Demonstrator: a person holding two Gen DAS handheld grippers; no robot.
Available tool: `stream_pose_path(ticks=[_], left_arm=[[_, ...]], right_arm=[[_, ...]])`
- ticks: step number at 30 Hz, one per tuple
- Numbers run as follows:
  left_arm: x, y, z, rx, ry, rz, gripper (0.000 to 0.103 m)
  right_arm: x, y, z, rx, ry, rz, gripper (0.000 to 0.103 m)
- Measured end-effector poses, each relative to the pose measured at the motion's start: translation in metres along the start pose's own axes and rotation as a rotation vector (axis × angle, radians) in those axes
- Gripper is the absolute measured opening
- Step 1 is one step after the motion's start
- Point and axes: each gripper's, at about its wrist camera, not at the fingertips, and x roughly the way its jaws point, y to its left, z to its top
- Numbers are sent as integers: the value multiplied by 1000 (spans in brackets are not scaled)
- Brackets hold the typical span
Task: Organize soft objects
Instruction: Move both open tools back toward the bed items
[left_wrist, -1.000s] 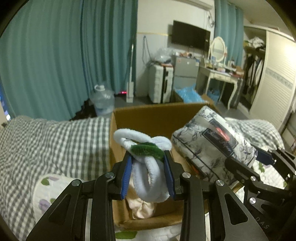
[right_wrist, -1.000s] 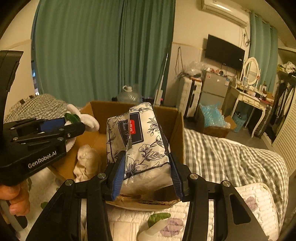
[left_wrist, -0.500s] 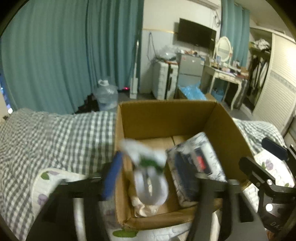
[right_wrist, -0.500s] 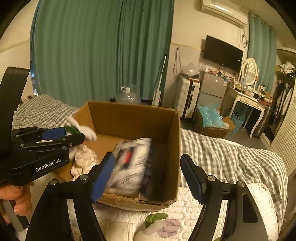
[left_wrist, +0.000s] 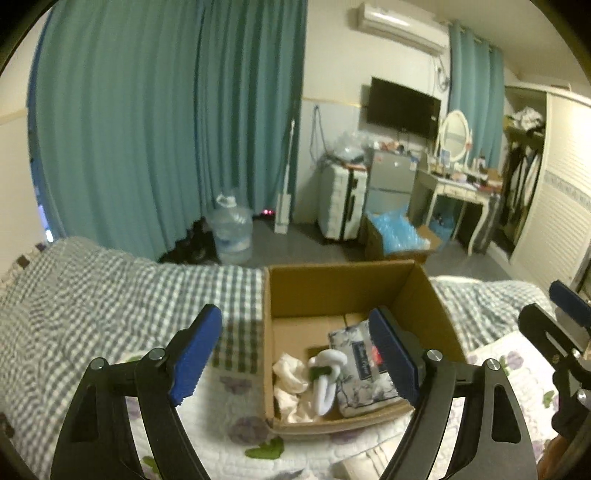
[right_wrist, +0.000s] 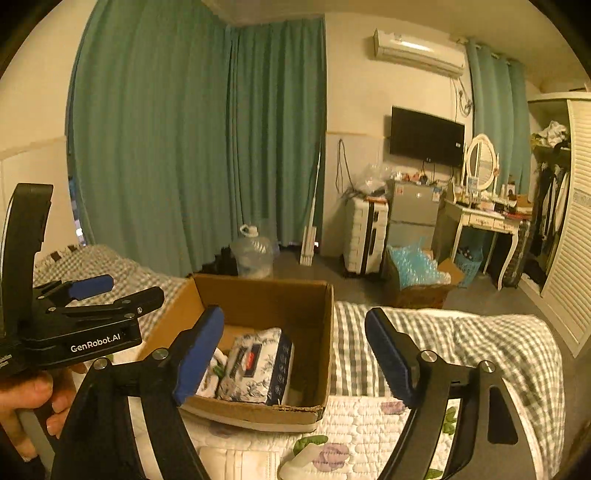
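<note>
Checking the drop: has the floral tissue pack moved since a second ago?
Yes. The tissue pack went down from above the cardboard box rim to lie inside the box, free of the opening right hand-held gripper.

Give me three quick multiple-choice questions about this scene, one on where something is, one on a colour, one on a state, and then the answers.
1. Where is the floral pack?
A. On the checked blanket
B. In the cardboard box
C. On the floor

2. What colour are the pads on the left tool?
A. Blue
B. Red
C. Yellow

3. What is between the fingers of the right tool?
A. The floral pack, gripped
B. A white loop, gripped
C. Nothing; they stand wide apart

Answers:
1 B: the pack lies on the box floor beside the white loop and a cream cloth.
2 A: both pads show blue against the black arms.
3 C: the jaws are opening with nothing between them; the pack lies below in the box.
</note>
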Motion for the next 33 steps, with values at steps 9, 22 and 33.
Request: stream_pose_path(ticks=[9, 22, 33], left_arm=[[-70, 5, 12, -4, -101, 32, 83], [-149, 13, 11, -21, -201, 34, 83], [-166, 7, -9, -8, -217, 50, 83]], right_arm=[[-66, 9, 24, 3, -105, -1, 103], [-139, 19, 32, -6, -159, 7, 103], [-167, 26, 15, -38, -149, 10, 103]])
